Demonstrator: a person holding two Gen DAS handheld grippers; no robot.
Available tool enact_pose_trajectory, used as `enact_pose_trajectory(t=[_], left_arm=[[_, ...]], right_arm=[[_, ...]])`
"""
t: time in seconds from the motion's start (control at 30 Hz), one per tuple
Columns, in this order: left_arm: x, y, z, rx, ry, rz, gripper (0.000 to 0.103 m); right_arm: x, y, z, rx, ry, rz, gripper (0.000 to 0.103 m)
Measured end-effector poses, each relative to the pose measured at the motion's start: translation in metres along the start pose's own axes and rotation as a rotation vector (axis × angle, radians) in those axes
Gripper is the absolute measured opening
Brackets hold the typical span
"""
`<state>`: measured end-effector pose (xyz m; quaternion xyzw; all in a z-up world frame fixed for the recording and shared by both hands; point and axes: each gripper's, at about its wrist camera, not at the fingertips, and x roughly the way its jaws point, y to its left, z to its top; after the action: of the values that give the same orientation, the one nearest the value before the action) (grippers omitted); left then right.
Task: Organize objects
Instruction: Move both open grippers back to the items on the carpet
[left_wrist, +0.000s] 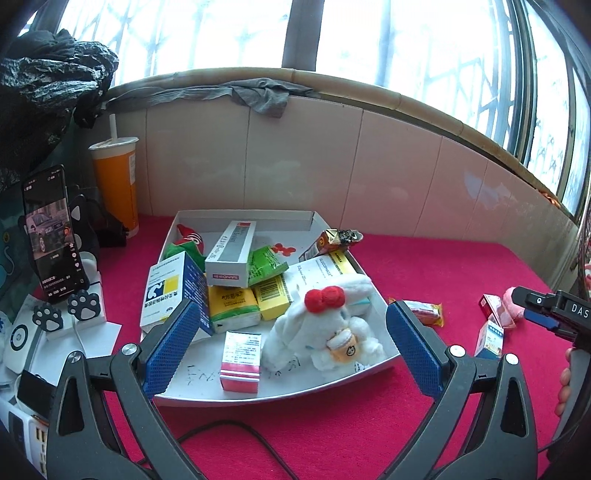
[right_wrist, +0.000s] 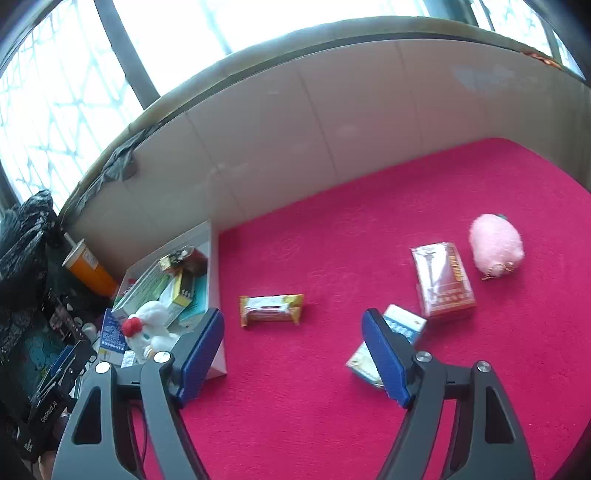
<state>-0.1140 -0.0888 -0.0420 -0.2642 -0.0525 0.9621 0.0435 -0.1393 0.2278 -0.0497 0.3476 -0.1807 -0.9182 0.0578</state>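
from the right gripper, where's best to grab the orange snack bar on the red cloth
Probably across its short width at mid-length, coming straight down. The orange snack bar lies flat on the red cloth, long axis left to right, clear on all sides. The right gripper is open and empty.

- White plush toy (left_wrist: 325, 332): covers part of the white medicine box (left_wrist: 325, 269) behind it in the left wrist view.
- Blue-and-white carton (right_wrist: 388, 339): partly hidden by the right finger of the right gripper (right_wrist: 293, 354); print unreadable.
- Right gripper (left_wrist: 554, 314) in the left wrist view: cut off by the frame edge; jaws not visible.
- White tray (right_wrist: 216, 258): contents crowded and blurred in the right wrist view; labels illegible.
- Phone (left_wrist: 51, 232): screen text too small to read.
- Pink plush (left_wrist: 511, 297): mostly hidden behind the right gripper.
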Motion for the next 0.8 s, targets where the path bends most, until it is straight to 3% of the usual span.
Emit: enact_pose_trajectory(t=[0.2, 0.37, 0.5, 0.63, 0.8], left_arm=[[0.007, -0.019, -0.005, 0.042, 0.030, -0.034, 0.102], [0.014, -0.038, -0.011, 0.082, 0.059, -0.065, 0.102], [0.017, -0.051, -0.016, 0.108, 0.077, -0.091, 0.102], [0.016, -0.061, -0.015, 0.152, 0.072, -0.126, 0.102], [0.019, -0.084, 0.001, 0.279, 0.019, -0.160, 0.102]], right_arm=[[-0.015, -0.073, -0.003, 0.165, -0.028, -0.099, 0.078], [-0.006, -0.108, -0.016, 0.246, 0.043, -0.150, 0.078], [0.015, -0.089, -0.023, 0.185, 0.102, -0.148, 0.078], [0.040, -0.058, -0.023, 0.089, 0.119, -0.245, 0.078], [0.073, -0.027, -0.021, 0.040, 0.143, -0.339, 0.078]])
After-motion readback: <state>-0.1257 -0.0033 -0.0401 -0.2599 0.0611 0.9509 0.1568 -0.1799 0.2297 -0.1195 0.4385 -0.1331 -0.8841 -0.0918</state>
